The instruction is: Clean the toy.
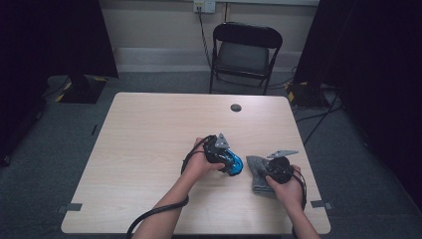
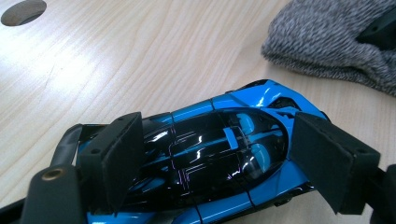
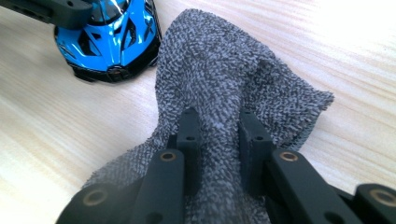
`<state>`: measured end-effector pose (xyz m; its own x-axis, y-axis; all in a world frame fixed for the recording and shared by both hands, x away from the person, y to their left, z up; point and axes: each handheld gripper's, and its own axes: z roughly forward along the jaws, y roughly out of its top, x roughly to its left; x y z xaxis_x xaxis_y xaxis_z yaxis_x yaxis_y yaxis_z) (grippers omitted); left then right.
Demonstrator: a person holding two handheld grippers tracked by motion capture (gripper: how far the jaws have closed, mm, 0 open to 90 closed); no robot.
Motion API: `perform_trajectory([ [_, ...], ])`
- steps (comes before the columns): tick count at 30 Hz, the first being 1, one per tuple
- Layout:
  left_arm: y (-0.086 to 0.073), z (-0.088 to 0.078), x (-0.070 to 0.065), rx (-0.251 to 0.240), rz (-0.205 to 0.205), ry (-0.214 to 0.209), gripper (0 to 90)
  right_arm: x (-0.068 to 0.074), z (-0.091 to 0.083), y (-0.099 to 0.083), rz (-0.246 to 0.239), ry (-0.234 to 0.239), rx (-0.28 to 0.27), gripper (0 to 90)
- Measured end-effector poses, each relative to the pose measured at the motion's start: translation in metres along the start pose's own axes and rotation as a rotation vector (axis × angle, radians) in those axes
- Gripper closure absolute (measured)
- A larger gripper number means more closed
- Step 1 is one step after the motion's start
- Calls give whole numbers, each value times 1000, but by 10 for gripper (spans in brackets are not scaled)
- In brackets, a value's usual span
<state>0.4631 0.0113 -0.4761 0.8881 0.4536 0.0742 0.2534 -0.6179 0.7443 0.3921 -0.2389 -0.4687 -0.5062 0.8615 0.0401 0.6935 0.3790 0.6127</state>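
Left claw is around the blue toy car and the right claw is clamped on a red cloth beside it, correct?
Not quite: the cloth is grey, not red, as the right gripper view shows. The rest holds: the left claw is around the blue toy car and the right claw is clamped on the cloth beside it.

A light wood-grain table (image 1: 149,149) with a round cable hole (image 1: 236,107) near its far edge stands on grey carpet (image 1: 54,154). Beyond it a black folding chair (image 1: 245,52) faces the table, before a pale wall (image 1: 154,22) with a socket (image 1: 204,5) and a hanging cable (image 1: 203,35). Dark curtains (image 1: 45,40) flank both sides. Cables (image 1: 318,117) lie on the floor at the right.
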Motion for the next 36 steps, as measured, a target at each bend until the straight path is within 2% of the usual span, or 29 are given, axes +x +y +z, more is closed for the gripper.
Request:
perform_trajectory([
  [12,0,0,0,-1,1,1,179,13,5,3,-74,-51,28,740],
  [15,0,0,0,1,3,0,179,19,5,6,-109,-51,48,740],
  [20,0,0,0,1,0,0,180,26,6,8,-145,-37,64,739],
  [28,0,0,0,2,2,1,179,31,3,5,-145,19,75,735],
  [36,0,0,-1,1,-2,5,179,42,0,-4,-164,66,52,731],
])
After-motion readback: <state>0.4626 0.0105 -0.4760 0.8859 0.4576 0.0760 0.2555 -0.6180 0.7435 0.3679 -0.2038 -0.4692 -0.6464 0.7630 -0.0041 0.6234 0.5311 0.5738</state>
